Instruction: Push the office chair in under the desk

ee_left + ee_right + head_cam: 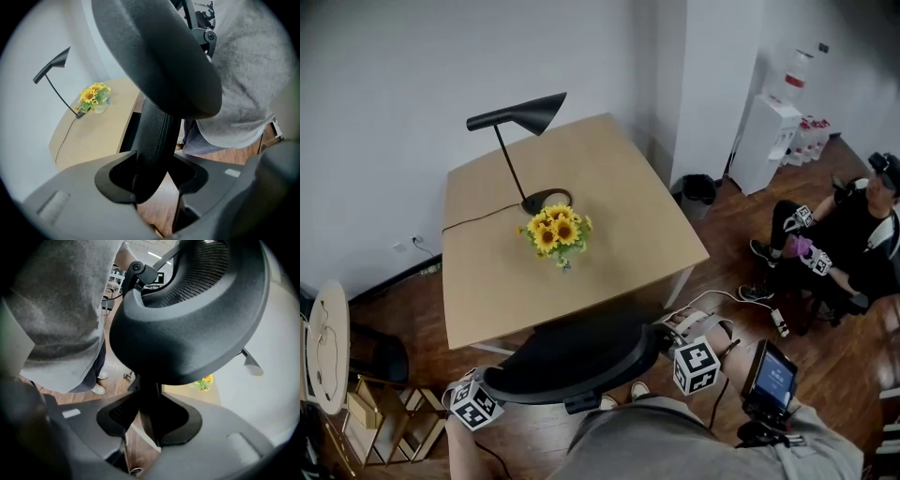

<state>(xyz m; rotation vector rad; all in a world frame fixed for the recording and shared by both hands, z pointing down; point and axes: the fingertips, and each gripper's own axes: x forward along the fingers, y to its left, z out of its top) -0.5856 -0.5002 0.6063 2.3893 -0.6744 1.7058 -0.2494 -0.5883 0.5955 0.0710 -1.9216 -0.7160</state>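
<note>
**Two tongs on the chair back, the push in hand**

Both of my tongs are on the office chair (pixel 572 361), one at each side of its back. My left tongs (pixel 151 185) stand fairly wide and are closed on the mesh edge of the backrest, which fills the gap between the jaws. My right tongs (pixel 150 427) stand just as wide and are clamped on the dark upright of the frame below the headrest.

The chair stands at the near edge of the desk (pixel 609 187), with the top of its back overlapping that edge in the head view. I cannot see the seat or the wheels, so I cannot tell how far under it is. I judge this to be the push itself, not yet finished.

The next move calls for an even shove away from me with both hands, so the chair rolls straight in and does not swing into a desk leg.

As for writing, nothing can be read. The marker cubes (pixel 696 366) carry only black-and-white patterns. The bottle on the water dispenser (pixel 766 141), far right, has a red label too small to make out. The blue screen (pixel 773 377), near right, is too blurred to read.
</note>
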